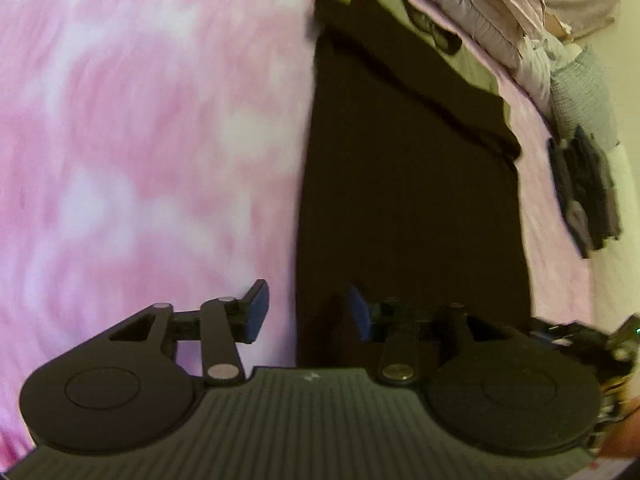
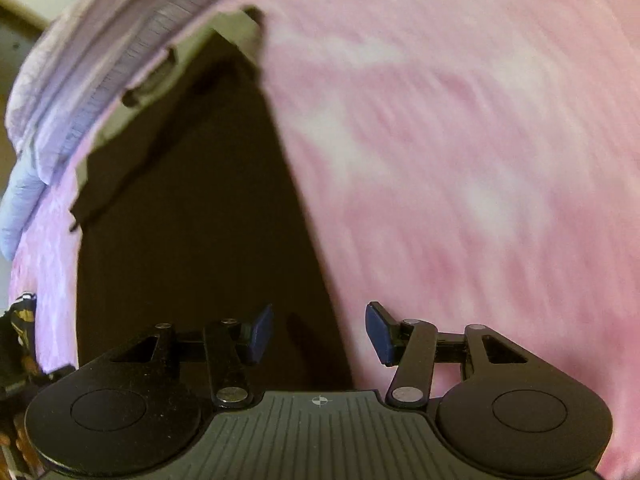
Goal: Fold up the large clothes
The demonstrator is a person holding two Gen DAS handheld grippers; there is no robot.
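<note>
A large dark brown garment (image 1: 408,200) lies flat on a pink and white bedspread (image 1: 140,140), with a pale olive piece (image 1: 476,72) at its far end. My left gripper (image 1: 308,314) hovers over the garment's near left edge. Its blue pads (image 1: 258,312) stand apart with nothing pinched between them. In the right wrist view the same garment (image 2: 192,220) fills the left half. My right gripper (image 2: 320,334) is open above the garment's near right edge, where it meets the bedspread (image 2: 460,160). Both views are blurred.
Lilac pillows (image 1: 480,12) are stacked along the far end of the bed, also seen as pillows (image 2: 80,68) in the right wrist view. A dark folded pile (image 1: 584,188) sits at the bed's right side. Dark clutter (image 2: 20,340) shows at the left border.
</note>
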